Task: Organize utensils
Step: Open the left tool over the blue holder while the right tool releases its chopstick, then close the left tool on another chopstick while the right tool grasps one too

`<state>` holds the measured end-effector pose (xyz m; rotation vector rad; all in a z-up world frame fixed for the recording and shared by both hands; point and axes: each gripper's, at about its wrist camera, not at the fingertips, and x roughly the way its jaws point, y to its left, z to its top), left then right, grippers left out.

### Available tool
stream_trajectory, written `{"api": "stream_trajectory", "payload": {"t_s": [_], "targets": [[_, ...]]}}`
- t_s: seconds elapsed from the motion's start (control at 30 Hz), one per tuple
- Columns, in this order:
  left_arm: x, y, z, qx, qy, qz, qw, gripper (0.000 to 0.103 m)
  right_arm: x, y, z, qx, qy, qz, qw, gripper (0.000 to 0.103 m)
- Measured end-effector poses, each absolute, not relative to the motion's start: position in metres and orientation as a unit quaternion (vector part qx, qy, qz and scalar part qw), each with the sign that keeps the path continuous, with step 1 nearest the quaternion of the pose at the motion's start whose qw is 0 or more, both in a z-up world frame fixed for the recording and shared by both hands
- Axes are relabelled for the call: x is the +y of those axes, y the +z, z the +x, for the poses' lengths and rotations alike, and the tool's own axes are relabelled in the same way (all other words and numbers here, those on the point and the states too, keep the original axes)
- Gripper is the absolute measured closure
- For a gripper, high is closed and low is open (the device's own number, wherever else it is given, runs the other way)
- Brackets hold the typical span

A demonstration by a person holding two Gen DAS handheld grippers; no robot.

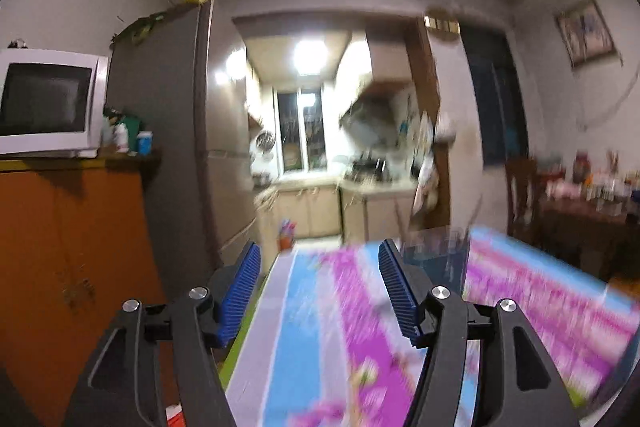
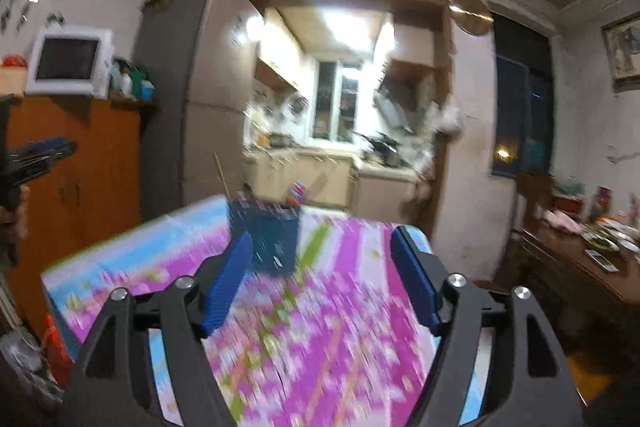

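A blue perforated utensil holder stands on the table with the pink and blue flowered cloth, at its far side. Thin sticks rise from it. In the left wrist view the holder is a blurred shape behind the right fingertip. My left gripper is open and empty, above the table's left part. My right gripper is open and empty, just short of the holder. The other gripper shows at the left edge of the right wrist view. Both views are motion-blurred.
An orange cabinet with a white microwave stands left of the table, beside a grey fridge. A kitchen doorway lies beyond. A dark wooden side table with dishes and a chair are at the right.
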<state>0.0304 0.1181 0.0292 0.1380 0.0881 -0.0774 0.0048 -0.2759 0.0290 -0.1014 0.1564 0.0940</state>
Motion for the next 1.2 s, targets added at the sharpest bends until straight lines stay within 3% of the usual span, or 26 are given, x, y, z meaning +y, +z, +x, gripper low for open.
{"api": "stream_trajectory", "payload": {"t_s": [0.17, 0.3, 0.37, 0.43, 0.5, 0.53, 0.63, 1.2], "targets": [[0.104, -0.040, -0.005, 0.125, -0.077, 0.091, 0.985, 0.042, -0.264, -0.016, -0.026, 0.129, 0.040, -0.044, 0.990, 0.025], [0.082, -0.090, -0.028, 0.177, -0.111, 0.109, 0.972, 0.056, -0.241, -0.055, -0.038, 0.174, 0.049, -0.047, 0.982, 0.026], [0.068, -0.110, -0.038, 0.198, -0.134, 0.114, 0.964, 0.065, -0.226, -0.076, -0.043, 0.195, 0.056, -0.058, 0.978, 0.031], [0.056, -0.121, -0.045, 0.218, -0.170, 0.105, 0.955, 0.085, -0.209, -0.092, -0.044, 0.206, 0.068, -0.069, 0.974, 0.042], [0.042, -0.129, -0.049, 0.228, -0.189, 0.114, 0.948, 0.089, -0.202, -0.103, -0.048, 0.211, 0.073, -0.072, 0.972, 0.055], [0.035, -0.132, -0.049, 0.232, -0.189, 0.121, 0.947, 0.091, -0.197, -0.108, -0.047, 0.215, 0.077, -0.072, 0.971, 0.065], [0.024, -0.136, -0.045, 0.237, -0.188, 0.112, 0.947, 0.091, -0.191, -0.120, -0.046, 0.225, 0.080, -0.073, 0.968, 0.076], [-0.002, -0.155, -0.022, 0.244, -0.146, 0.128, 0.950, 0.086, -0.156, -0.131, -0.030, 0.217, 0.103, -0.100, 0.966, 0.076]]}}
